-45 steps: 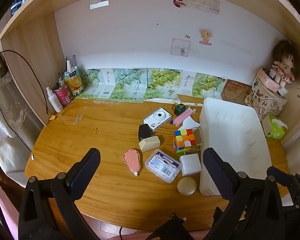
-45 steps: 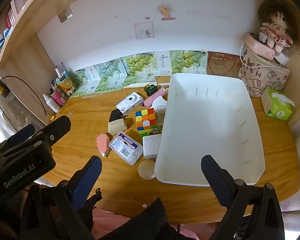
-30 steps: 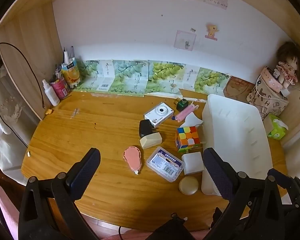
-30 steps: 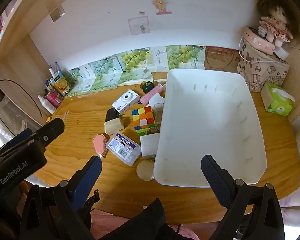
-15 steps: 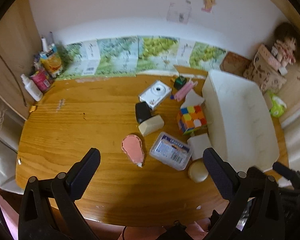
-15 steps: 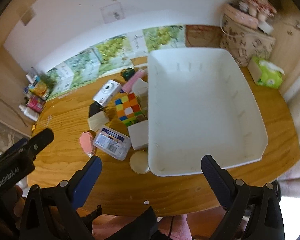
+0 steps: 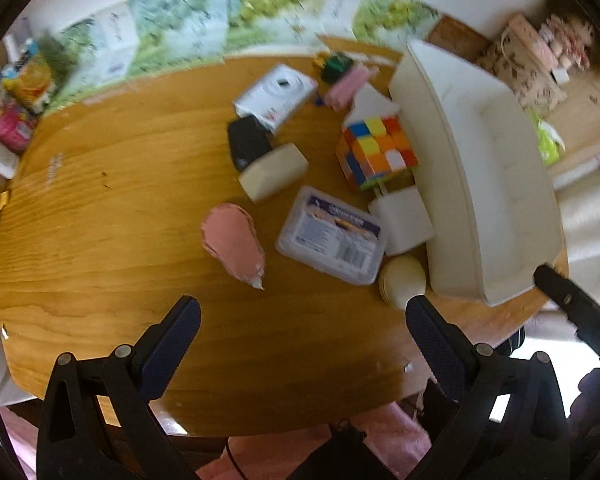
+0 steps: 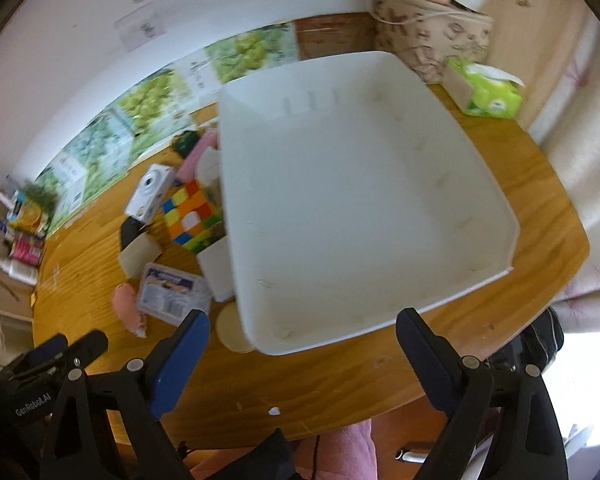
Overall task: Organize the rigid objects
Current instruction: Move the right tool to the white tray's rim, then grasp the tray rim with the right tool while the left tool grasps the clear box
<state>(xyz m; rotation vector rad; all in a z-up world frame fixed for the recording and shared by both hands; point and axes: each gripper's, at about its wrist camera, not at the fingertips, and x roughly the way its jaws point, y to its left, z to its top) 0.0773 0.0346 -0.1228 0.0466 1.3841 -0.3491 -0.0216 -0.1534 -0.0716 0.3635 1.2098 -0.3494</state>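
A white bin (image 8: 476,196) stands empty on the right of the wooden table (image 7: 100,240); it also shows in the left wrist view (image 7: 476,184). Left of it lie several items: a colour cube (image 7: 376,152), a clear labelled case (image 7: 332,234), a pink oval piece (image 7: 232,240), a white block (image 7: 402,220), a round cream disc (image 7: 402,282), a cream wedge (image 7: 274,170), a black box (image 7: 247,146) and a white camera (image 7: 278,94). My left gripper (image 7: 300,320) is open above the near table edge. My right gripper (image 8: 300,334) is open over the bin's near rim.
A pink tube (image 7: 346,86) and a green item (image 7: 336,64) lie behind the cube. Bottles and tubes (image 7: 16,120) stand at the far left. A green tissue pack (image 8: 486,88) and a patterned bag (image 8: 428,32) sit at the back right.
Both grippers have moved forward and tilted down toward the table, so the items and bin look larger and nearer. Both stay open and empty. Nothing on the table moved.
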